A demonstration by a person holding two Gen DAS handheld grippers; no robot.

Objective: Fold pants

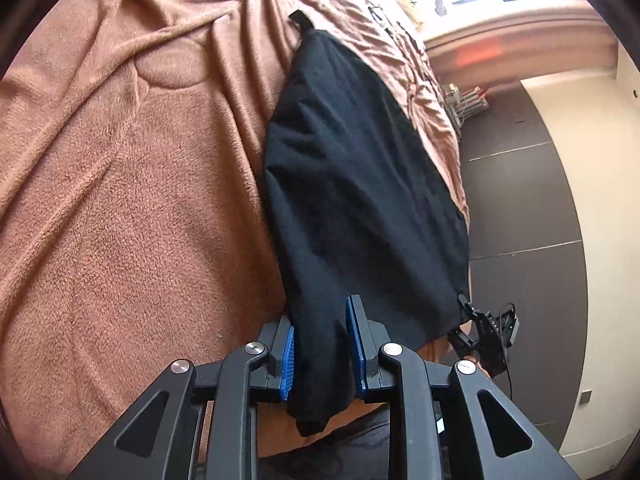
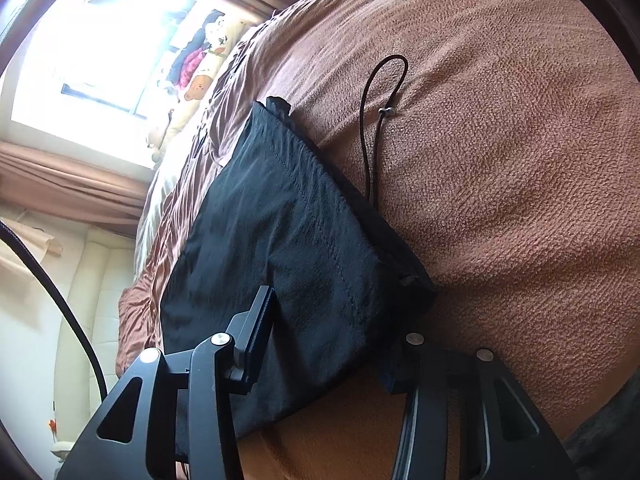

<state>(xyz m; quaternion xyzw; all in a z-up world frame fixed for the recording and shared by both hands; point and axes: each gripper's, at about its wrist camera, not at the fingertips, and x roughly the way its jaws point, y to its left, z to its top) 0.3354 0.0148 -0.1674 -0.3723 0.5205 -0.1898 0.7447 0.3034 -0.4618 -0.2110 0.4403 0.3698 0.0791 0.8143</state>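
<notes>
Black pants [image 1: 360, 184] lie folded in a long strip on a brown fleece blanket [image 1: 120, 200]. My left gripper [image 1: 322, 312] straddles their near corner. The cloth sits loose between the blue pads [image 1: 288, 352], the jaws are a little apart, and the corner hangs down past them. My right gripper [image 1: 486, 332] is at the other near corner. In the right wrist view the right gripper [image 2: 336, 332] is shut on the thick folded end of the pants [image 2: 288, 216], one finger [image 2: 260, 320] on top and the other hidden under the cloth. A drawstring loop [image 2: 370, 120] lies on the blanket [image 2: 500, 160].
The bed's edge runs along the far side of the pants, with dark floor tiles [image 1: 520, 200] beyond it. Plush toys [image 2: 200, 80] and rumpled bedding lie toward the bright window. A black cable [image 2: 52, 280] curves past my right gripper.
</notes>
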